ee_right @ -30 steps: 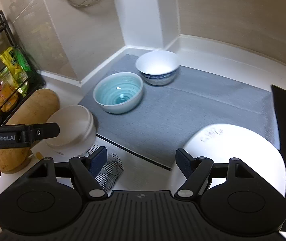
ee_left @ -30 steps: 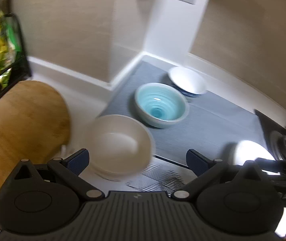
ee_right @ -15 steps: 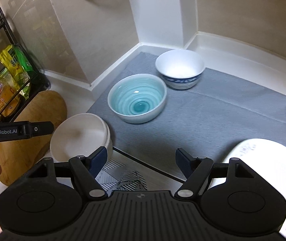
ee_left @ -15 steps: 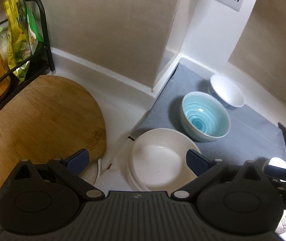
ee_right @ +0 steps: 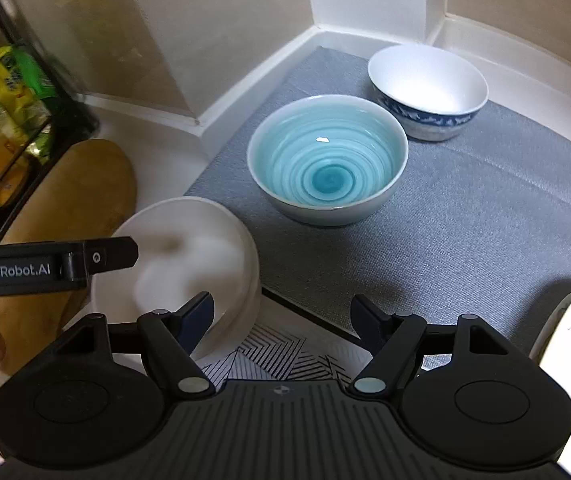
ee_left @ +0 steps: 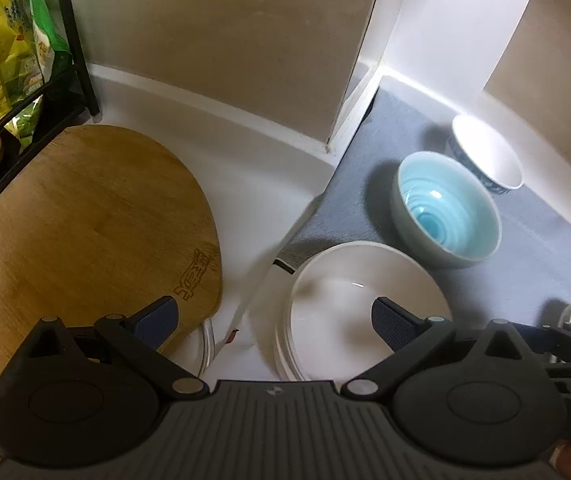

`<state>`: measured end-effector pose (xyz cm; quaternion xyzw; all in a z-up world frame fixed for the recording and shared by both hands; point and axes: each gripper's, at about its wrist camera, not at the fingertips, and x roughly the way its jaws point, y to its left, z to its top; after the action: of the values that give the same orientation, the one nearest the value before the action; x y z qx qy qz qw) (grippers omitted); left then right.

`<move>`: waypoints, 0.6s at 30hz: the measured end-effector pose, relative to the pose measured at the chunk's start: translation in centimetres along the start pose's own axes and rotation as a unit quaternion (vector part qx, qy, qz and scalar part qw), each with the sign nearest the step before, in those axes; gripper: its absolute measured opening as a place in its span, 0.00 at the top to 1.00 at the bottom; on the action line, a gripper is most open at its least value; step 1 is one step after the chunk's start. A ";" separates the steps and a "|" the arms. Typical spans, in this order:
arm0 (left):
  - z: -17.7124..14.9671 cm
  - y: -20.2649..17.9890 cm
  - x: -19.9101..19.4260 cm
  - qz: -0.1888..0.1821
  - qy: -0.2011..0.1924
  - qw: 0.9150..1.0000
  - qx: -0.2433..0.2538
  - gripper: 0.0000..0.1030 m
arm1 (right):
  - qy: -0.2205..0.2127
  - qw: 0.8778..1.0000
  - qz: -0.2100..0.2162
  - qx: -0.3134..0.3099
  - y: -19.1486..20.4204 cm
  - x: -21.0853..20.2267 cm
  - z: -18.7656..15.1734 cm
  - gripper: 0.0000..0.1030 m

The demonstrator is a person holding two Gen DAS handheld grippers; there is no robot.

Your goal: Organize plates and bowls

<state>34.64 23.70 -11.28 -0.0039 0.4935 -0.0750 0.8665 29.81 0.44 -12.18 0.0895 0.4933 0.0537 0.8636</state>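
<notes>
White stacked plates [ee_left: 337, 320] lie flat, rims up, beside the teal bowl [ee_right: 327, 168]; both grippers gape empty.

White counter [ee_left: 261, 184] carries grey mat [ee_right: 485, 216] (bowls atop), board [ee_left: 85, 220].

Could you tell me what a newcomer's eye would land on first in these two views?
Most likely the turquoise bowl with its ringed glaze, in the middle of the grey mat, with a blue-patterned white bowl just behind it near the wall corner. Next, the stack of white dishes at the mat's near left corner, right under the open left gripper. A big wooden board lies further left, by the black rack.
</notes>
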 end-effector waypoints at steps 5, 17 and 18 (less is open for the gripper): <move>0.2 -0.4 0.6 -0.002 -0.003 1.000 0.013 0.00 | 0.012 1.000 0.004 0.021 -0.2 1.4 0.0 0.25; -0.1 -2.5 1.9 0.000 0.012 0.998 0.067 0.47 | 0.008 0.999 0.018 0.044 -0.6 1.8 -0.8 0.92; -0.2 -2.7 2.0 -0.005 0.018 0.998 0.067 0.50 | 0.007 0.999 0.017 0.047 -0.9 1.5 -0.8 0.92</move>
<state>35.09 20.83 -12.88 0.0526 0.5030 -0.1124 0.8553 29.89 -0.08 -14.06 0.1376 0.4999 0.0461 0.8538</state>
